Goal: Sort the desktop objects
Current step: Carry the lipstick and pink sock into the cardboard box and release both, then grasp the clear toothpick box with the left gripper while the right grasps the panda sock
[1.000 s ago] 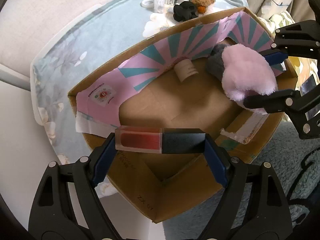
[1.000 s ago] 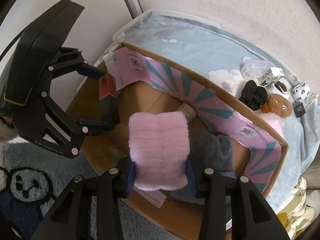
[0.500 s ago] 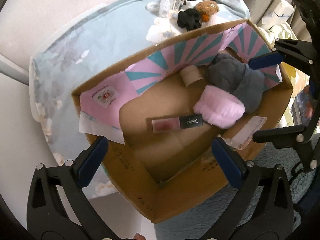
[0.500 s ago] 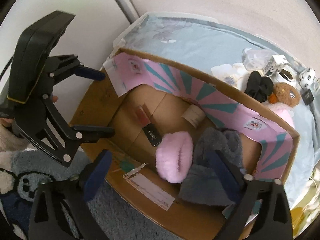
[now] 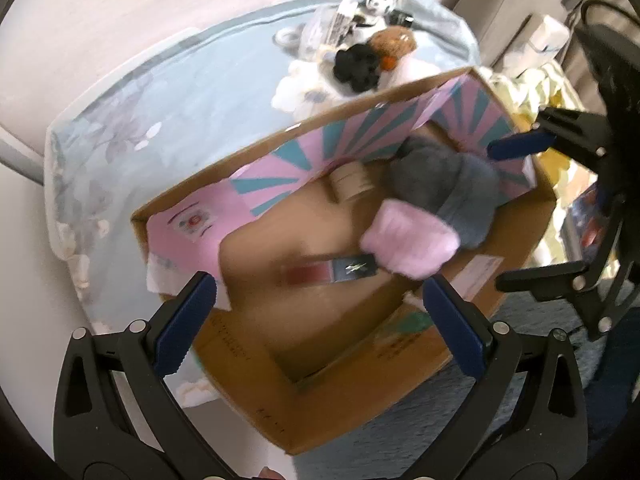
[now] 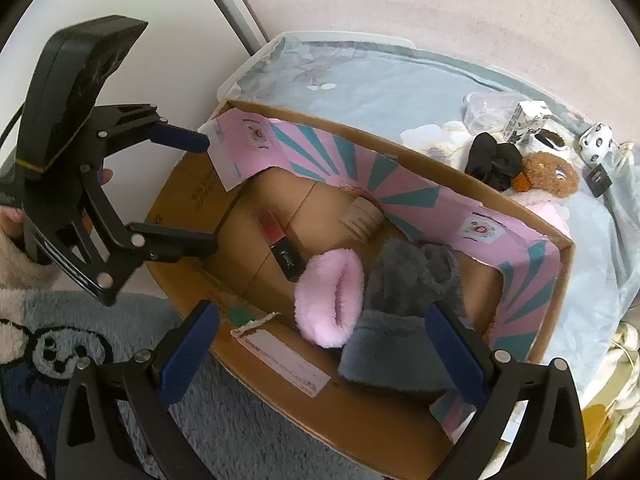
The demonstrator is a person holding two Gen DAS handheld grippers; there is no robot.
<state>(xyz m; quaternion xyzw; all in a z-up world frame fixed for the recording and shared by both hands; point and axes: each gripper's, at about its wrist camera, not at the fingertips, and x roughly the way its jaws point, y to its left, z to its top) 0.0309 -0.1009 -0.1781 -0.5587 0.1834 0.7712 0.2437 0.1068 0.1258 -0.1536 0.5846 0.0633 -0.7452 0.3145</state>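
Two grippers, both above open cardboard box point(image 6: 256, 368), jaws of each spread wide, nothing between them. Left gripper point(image 5: 320, 322) over box's near edge; right gripper point(image 6: 320, 342) over box's near wall. On box floor: red-and-black rectangular lipstick tube point(image 6: 280, 244) lying flat, one end touching fluffy pink plush piece point(image 6: 328, 300); grey plush piece point(image 6: 404, 292) against pink one; tan cardboard cylinder point(image 6: 360, 220) by pink-and-teal striped liner point(image 6: 408, 196). Beyond box, on pale blue floral cloth point(image 6: 380, 84): black scrunchie point(image 6: 494, 162), brown plush toy point(image 6: 548, 174), small bottles
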